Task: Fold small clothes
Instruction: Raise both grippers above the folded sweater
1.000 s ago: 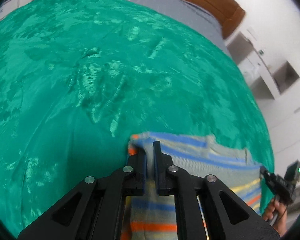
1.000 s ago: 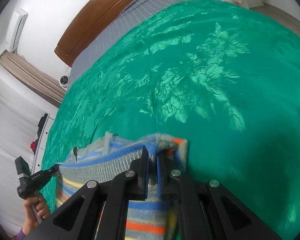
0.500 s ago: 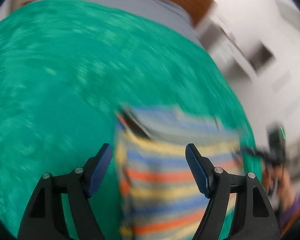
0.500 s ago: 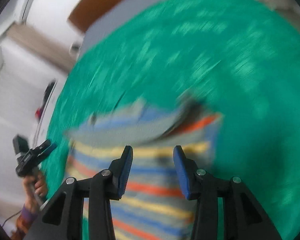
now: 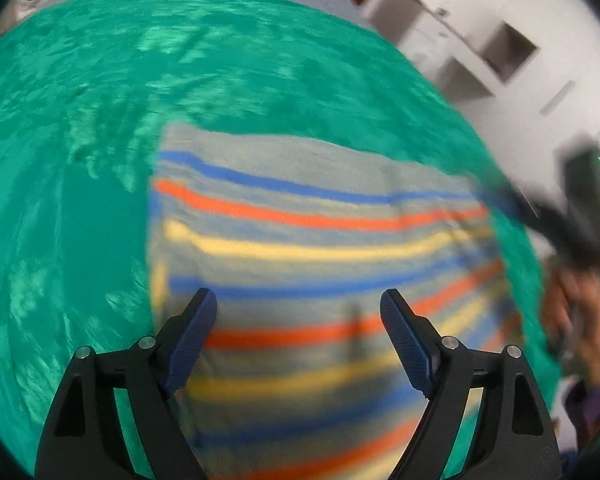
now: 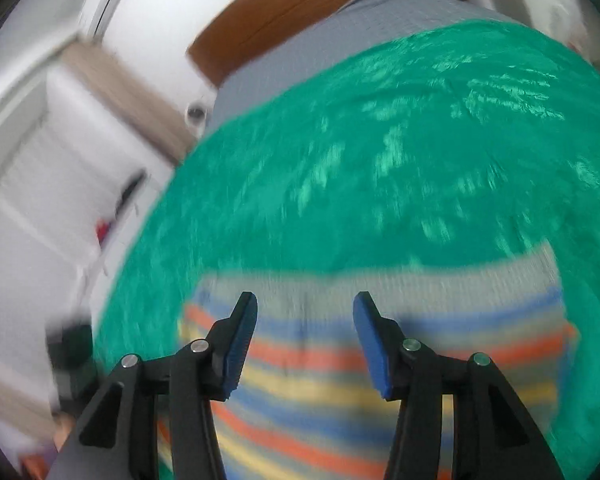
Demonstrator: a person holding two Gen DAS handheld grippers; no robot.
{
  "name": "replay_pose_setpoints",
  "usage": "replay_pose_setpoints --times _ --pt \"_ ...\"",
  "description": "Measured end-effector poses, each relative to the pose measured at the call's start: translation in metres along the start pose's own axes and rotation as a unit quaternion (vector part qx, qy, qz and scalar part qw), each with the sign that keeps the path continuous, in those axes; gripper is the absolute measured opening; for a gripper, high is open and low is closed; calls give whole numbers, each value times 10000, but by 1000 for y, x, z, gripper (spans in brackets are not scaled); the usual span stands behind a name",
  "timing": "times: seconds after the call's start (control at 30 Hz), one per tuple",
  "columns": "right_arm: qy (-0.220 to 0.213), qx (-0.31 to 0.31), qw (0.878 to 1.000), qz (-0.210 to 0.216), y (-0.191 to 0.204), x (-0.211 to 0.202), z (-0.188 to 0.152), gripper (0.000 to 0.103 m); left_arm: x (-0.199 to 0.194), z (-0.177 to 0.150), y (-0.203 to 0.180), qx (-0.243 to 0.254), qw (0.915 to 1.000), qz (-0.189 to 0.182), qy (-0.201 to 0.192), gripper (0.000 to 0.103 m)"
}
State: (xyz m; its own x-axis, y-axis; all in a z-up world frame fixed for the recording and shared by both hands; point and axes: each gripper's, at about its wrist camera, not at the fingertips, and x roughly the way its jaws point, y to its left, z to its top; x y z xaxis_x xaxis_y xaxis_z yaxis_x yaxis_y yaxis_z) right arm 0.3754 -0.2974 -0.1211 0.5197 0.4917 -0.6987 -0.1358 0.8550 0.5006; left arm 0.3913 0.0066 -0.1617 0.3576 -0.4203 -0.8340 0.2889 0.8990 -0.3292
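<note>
Striped knit in grey, blue, orange and yellow, the small garment lies flat on the green bedspread, filling the lower middle of both wrist views from about 5 to 7 o'clock. Left gripper has its jaws spread wide above the cloth with nothing between them. Right gripper is likewise spread and empty over the garment's grey top band; both views are motion-blurred.

Bed: green bedspread lies bare all round the striped garment.
Far end: wooden headboard.
Sides: white cupboards.
</note>
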Motion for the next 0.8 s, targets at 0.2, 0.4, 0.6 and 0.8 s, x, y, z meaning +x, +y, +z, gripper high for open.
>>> replay_pose_setpoints --times 0.2,0.4,0.6,0.8 --pt "1037 -1086 9858 -751 -23 -46 -137 52 -21 -44 40 -48 9956 939 0 74" --pt "397 -513 9832 -1704 -47 -137 -195 52 -89 -107 61 -330 9886 1433 -317 76" --pt "-318 75 9886 -1471 -34 -171 -237 57 -126 -130 5 -67 9810 1737 -865 88" --pt "-398 -68 9872 -1544 -8 -177 -262 58 -140 -135 -37 334 9743 1930 -1117 89"
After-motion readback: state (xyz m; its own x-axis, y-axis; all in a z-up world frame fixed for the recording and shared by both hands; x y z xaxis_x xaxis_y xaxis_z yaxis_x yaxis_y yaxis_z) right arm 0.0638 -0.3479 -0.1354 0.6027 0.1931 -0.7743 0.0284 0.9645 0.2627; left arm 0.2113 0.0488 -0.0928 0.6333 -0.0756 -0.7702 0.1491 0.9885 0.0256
